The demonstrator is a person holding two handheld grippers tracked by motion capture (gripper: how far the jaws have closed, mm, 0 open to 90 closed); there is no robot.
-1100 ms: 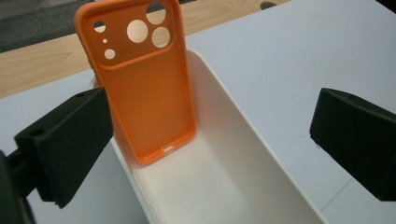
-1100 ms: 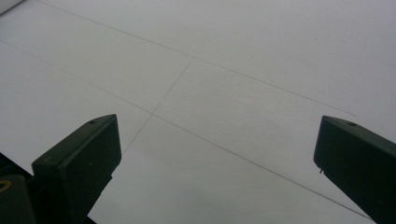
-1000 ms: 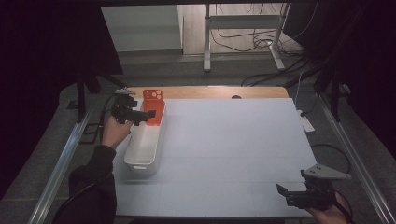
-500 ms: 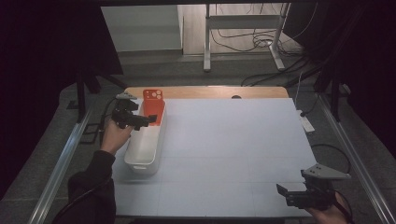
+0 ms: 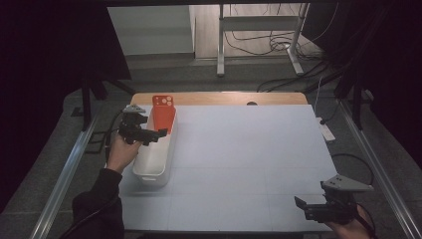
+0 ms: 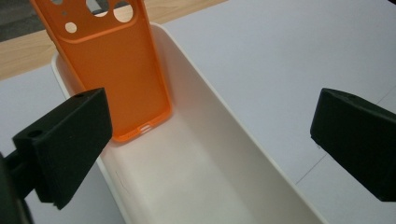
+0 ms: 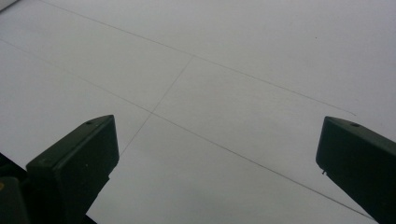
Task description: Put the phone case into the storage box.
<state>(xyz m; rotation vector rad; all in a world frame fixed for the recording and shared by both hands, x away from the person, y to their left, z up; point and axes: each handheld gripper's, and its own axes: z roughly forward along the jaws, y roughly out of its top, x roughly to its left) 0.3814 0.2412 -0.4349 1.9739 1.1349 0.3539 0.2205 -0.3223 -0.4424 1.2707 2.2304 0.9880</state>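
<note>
An orange phone case [image 5: 163,112] [image 6: 109,70] leans upright against the far end of a long white bin [image 5: 155,152] [image 6: 224,154] at the table's left. My left gripper [image 5: 152,135] [image 6: 210,140] hovers over the bin, open, with nothing between its jaws; the case stands just beyond them. Near the front right corner my right gripper [image 5: 303,208] [image 7: 215,158] is open above the bare white sheet [image 7: 233,70].
A white sheet [image 5: 249,154] covers the table, with a wooden strip [image 5: 224,98] along the far edge. Metal rails [image 5: 64,179] flank both sides. A stand and cables [image 5: 259,45] sit on the floor beyond.
My left gripper has drawn back slightly toward me along the bin, away from the case. The right gripper has stayed put.
</note>
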